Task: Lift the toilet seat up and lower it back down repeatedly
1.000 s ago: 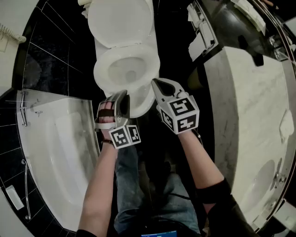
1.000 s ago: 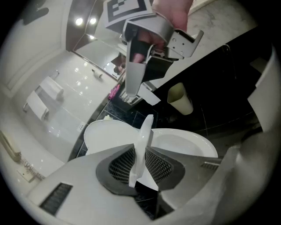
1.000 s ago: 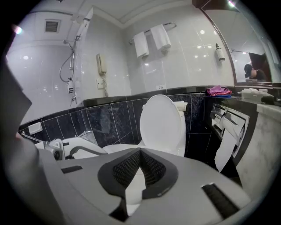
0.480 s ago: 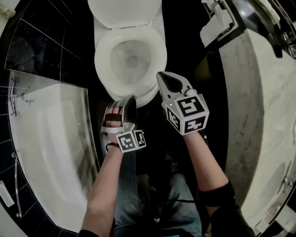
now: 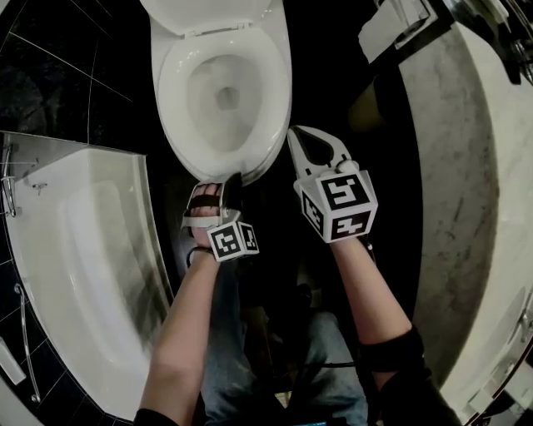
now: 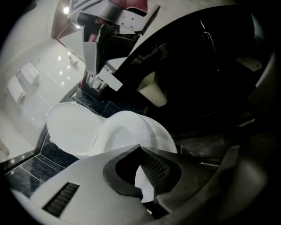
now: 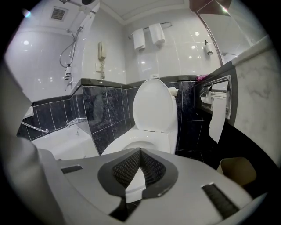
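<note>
Toilet seat (image 5: pixel 173 100) lies down on the bowl, lid (image 5: pixel 208 15) raised. Left tool (image 5: pixel 234 180) has just been closing, jaws now together on nothing, tip by the seat's front edge. Right tool (image 5: pixel 293 133) is pinched together too, empty, just beside the seat's front right.

The head view's top edge cuts off the toilet lid (image 5: pixel 208 12), its left edge the bathtub (image 5: pixel 79 250).

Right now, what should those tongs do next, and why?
Probably slide the left tongs, which just closed on nothing, under the front edge of the seat to lift it: it lies flat and the tips sit close to it.
</note>
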Demonstrator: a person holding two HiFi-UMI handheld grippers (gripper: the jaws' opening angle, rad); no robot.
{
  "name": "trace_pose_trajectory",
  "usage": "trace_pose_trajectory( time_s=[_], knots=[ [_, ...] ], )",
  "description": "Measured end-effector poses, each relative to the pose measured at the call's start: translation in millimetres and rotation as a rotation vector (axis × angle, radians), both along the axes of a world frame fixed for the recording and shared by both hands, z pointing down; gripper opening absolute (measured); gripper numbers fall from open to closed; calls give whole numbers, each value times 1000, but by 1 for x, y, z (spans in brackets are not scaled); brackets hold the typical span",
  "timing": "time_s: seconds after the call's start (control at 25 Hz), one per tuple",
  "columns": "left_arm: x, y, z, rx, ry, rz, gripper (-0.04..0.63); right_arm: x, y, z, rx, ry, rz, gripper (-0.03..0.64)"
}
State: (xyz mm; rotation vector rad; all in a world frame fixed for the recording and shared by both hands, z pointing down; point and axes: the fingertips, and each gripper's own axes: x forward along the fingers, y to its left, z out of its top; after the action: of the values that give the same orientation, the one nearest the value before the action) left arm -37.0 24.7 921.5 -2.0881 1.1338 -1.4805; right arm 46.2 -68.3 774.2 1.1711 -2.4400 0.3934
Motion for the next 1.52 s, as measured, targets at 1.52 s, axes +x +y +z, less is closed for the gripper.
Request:
trace_pose_trajectory(
  time_s=[1.52],
  knots=[
    [-78,26,-581,101,641,-283,0,-35,57,-417,86,-53,-131,20]
  ],
)
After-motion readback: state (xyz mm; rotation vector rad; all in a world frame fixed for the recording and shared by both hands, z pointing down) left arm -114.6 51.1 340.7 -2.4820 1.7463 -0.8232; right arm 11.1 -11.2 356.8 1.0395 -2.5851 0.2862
